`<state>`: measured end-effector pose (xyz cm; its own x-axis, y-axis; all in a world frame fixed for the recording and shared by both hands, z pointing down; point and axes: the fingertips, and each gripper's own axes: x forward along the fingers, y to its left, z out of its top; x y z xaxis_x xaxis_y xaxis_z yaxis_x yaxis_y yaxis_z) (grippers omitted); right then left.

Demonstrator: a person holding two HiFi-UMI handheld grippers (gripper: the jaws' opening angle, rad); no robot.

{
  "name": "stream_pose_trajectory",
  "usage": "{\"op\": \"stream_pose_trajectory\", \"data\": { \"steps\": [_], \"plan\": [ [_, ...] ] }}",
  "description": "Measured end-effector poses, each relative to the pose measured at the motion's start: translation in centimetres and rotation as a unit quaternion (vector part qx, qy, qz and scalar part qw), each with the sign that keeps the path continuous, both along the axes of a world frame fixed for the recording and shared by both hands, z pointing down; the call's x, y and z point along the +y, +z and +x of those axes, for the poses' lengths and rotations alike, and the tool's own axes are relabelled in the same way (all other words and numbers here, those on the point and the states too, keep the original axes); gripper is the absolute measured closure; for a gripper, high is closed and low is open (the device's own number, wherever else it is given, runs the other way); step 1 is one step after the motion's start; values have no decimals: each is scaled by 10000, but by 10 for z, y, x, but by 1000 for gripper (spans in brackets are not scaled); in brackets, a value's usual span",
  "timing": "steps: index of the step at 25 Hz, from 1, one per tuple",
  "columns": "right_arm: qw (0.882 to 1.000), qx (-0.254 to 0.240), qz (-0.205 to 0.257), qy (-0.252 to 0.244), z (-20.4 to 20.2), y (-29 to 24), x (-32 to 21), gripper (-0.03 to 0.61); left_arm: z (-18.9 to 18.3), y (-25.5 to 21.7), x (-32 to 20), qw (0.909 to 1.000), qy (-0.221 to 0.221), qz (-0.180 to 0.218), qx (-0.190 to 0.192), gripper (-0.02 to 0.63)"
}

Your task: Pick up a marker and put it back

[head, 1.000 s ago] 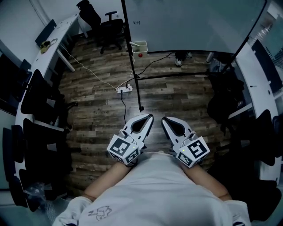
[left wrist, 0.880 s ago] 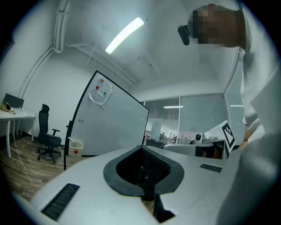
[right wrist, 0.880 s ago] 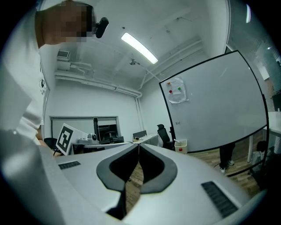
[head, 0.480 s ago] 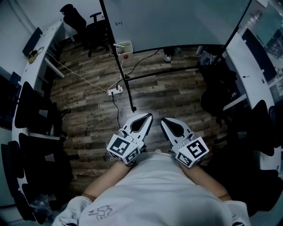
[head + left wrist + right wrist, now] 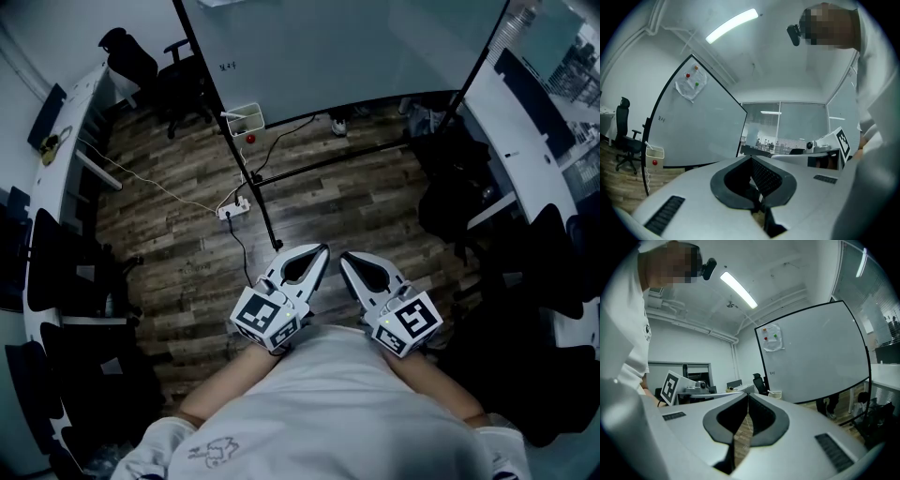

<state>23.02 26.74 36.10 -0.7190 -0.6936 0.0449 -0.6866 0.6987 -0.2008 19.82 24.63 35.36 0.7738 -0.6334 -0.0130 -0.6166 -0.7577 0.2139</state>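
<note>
No marker shows clearly in any view. A white basket (image 5: 245, 119) with a red round thing (image 5: 250, 138) below it hangs at the foot of the whiteboard (image 5: 356, 47); the basket (image 5: 655, 152) also appears far off in the left gripper view, and the basket (image 5: 775, 393) in the right gripper view. My left gripper (image 5: 322, 250) and right gripper (image 5: 345, 258) are held side by side close to the person's chest, above the wooden floor. In the left gripper view the left gripper (image 5: 750, 158) has its jaws together with nothing between them, and so does the right gripper (image 5: 747, 394) in its own view.
The whiteboard's black stand leg (image 5: 260, 199) runs toward the grippers. A power strip (image 5: 234, 207) with cables lies on the floor. Black office chairs (image 5: 178, 80) stand at the back left. White desks run along the left (image 5: 66, 159) and right (image 5: 525, 122). A dark bag (image 5: 450, 187) sits at right.
The head view has swung: the whiteboard, basket and power strip have slid leftward in the picture. Both grippers keep their place by the chest, still shut.
</note>
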Motion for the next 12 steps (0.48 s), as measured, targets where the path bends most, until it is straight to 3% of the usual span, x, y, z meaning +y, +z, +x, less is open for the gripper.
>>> {"op": "stream_pose_trajectory", "data": {
  "steps": [6, 12],
  "plan": [
    [10000, 39, -44, 54, -40, 6, -58, 562, -42, 4, -57, 10000, 38, -54, 11, 609],
    [9999, 13, -55, -106, -113, 3, -120, 561, -104, -4, -119, 9999, 87, -8, -95, 609]
  ]
}}
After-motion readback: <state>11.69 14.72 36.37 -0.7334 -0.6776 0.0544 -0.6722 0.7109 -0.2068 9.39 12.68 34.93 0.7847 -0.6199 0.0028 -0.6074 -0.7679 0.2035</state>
